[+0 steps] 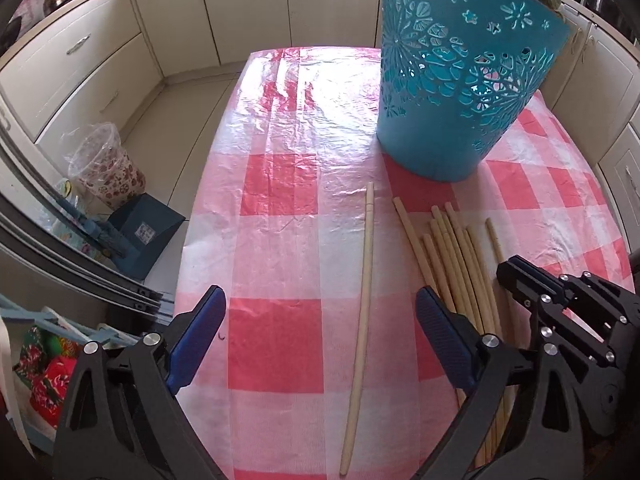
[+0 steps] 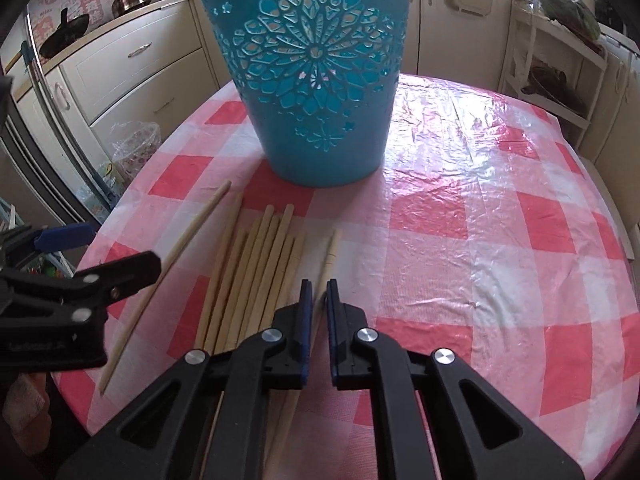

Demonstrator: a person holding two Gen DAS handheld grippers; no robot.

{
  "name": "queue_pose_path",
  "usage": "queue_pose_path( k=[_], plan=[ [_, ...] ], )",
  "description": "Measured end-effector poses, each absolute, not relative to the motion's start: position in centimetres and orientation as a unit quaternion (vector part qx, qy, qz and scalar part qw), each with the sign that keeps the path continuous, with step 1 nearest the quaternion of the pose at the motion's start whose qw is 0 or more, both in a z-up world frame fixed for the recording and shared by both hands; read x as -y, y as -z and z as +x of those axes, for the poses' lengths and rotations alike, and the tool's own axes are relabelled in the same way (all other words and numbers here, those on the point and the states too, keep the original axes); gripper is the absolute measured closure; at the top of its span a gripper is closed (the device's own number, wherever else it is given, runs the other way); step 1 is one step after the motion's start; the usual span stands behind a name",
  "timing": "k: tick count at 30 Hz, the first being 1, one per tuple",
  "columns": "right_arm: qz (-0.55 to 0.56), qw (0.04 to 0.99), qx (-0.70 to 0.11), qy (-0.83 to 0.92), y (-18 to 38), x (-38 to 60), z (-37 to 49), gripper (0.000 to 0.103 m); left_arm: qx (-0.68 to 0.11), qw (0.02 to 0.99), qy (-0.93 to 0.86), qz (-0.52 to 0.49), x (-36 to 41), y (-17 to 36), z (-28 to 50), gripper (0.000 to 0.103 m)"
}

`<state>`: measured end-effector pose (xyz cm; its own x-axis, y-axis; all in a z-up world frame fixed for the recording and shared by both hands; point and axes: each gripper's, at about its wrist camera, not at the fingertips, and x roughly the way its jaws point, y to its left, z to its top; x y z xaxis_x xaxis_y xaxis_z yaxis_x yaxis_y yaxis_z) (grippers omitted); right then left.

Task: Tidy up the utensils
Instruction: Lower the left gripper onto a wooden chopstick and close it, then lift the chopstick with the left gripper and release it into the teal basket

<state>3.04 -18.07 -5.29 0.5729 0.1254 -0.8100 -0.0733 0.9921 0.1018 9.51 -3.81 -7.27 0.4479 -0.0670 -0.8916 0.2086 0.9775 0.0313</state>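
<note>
A blue cut-out plastic bucket (image 1: 460,80) (image 2: 316,68) stands upright on the red-and-white checked table. In front of it lie several wooden chopsticks in a loose bundle (image 1: 456,256) (image 2: 256,268). One chopstick (image 1: 362,312) (image 2: 168,264) lies apart to the left of the bundle. My left gripper (image 1: 320,320) is open and empty, its jaws straddling that lone chopstick from above. My right gripper (image 2: 318,300) has its jaws nearly closed around the rightmost chopstick (image 2: 330,256) of the bundle. The right gripper also shows in the left wrist view (image 1: 560,304).
The table (image 1: 280,200) (image 2: 500,240) has a shiny plastic cover. Cream kitchen cabinets (image 1: 100,60) ring the room. A lined floral bin (image 1: 104,168) and a blue dustpan (image 1: 144,232) stand on the floor left of the table. A white rack (image 2: 560,72) stands at the far right.
</note>
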Motion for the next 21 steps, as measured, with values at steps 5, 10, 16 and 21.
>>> queue_pose_path(
  k=[5,10,16,21],
  plan=[
    [0.071,0.888,-0.45,-0.066,5.5,20.5,2.2,0.097,-0.528,0.84,0.082,0.09,5.2,8.3,11.8,0.031],
    [0.089,0.888,-0.446,-0.071,5.5,21.1,2.2,0.098,-0.519,0.844,0.081,0.105,6.3,8.6,13.3,0.047],
    [0.102,0.886,-0.445,-0.078,5.5,21.6,2.2,0.098,-0.533,0.829,0.129,0.109,7.9,8.0,13.1,0.098],
    [0.108,0.886,-0.444,-0.079,5.4,21.9,2.1,0.097,-0.535,0.829,0.16,0.038,4.9,4.5,10.6,0.098]
  ],
)
